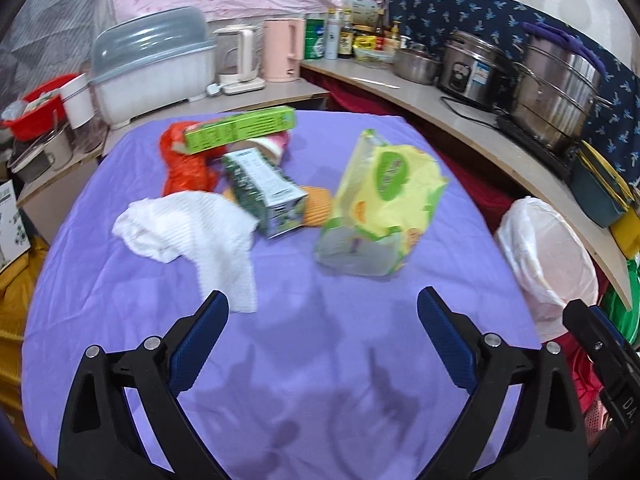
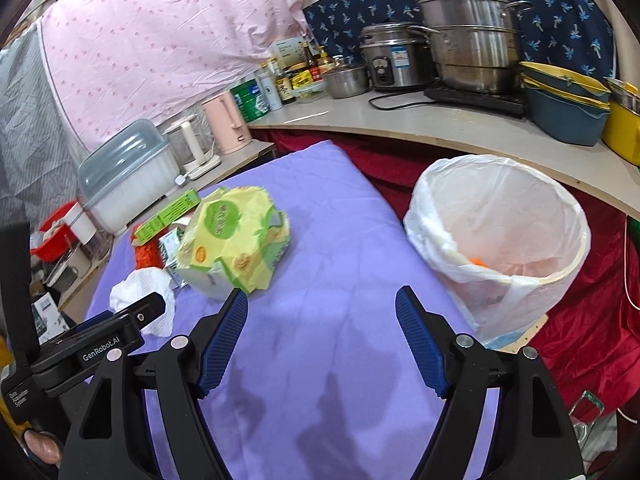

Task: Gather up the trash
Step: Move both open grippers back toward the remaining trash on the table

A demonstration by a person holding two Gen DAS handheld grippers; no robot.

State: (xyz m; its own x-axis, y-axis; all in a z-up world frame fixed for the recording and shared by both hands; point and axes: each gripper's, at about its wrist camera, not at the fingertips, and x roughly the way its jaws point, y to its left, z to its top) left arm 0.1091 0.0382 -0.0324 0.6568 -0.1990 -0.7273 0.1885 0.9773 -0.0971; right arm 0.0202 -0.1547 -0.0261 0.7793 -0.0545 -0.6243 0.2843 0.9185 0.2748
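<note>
Trash lies on the purple-covered table (image 1: 320, 340): a crumpled white paper towel (image 1: 192, 232), a yellow-green wrapper bag (image 1: 380, 204), a green-white carton (image 1: 268, 192), a long green box (image 1: 240, 128) and an orange-red bag (image 1: 184, 168). My left gripper (image 1: 322, 308) hovers open just short of the towel, nothing between its fingers. My right gripper (image 2: 320, 304) is open and empty, with the yellow-green wrapper bag (image 2: 236, 244) close to its left fingertip. A bin lined with a white bag (image 2: 500, 232) stands to its right, something orange inside.
A curved counter (image 2: 420, 124) behind the table carries steel pots, a rice cooker (image 2: 392, 56), bottles and stacked basins. At the back left stand a pink kettle (image 1: 280, 50) and a lidded dish rack (image 1: 152, 68). Red cloth hangs below the counter.
</note>
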